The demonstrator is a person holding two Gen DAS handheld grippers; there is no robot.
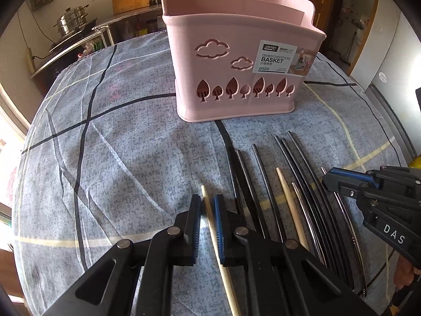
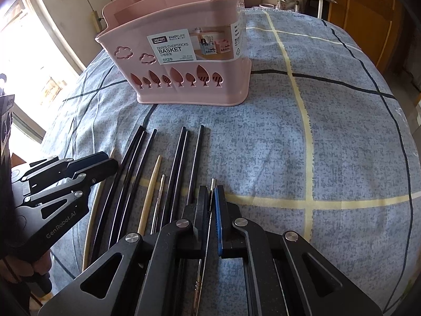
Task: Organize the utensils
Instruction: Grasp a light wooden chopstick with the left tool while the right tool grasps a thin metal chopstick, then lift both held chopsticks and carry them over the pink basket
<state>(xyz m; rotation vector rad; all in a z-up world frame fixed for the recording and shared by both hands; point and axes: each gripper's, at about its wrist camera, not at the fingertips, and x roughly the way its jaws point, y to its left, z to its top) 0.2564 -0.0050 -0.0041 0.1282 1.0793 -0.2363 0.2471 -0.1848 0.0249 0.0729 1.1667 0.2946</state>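
2 grippers (image 1: 206, 202) (image 2: 211, 197), each on 1 chopstick (image 1: 210, 218) (image 2: 212, 187)

Pink basket (image 1: 231, 52) w/ cloud+tree cutouts; blue-grey checked cloth (image 1: 118, 144); black, wood, metal chopsticks (image 2: 136, 168).

Left of the tabletop (image 1: 105, 137) stands a bright window (image 2: 34, 60); behind it, a kitchen counter (image 1: 79, 44); right, a wooden door (image 2: 365, 13).

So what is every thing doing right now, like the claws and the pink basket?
Left claw: shut on a wooden chopstick.
Right claw: shut on a metal chopstick.
Pink basket: upright on the cloth, nothing visible inside.
Black chopsticks: lying flat in a row.
Second wooden chopstick: lying flat, not held.
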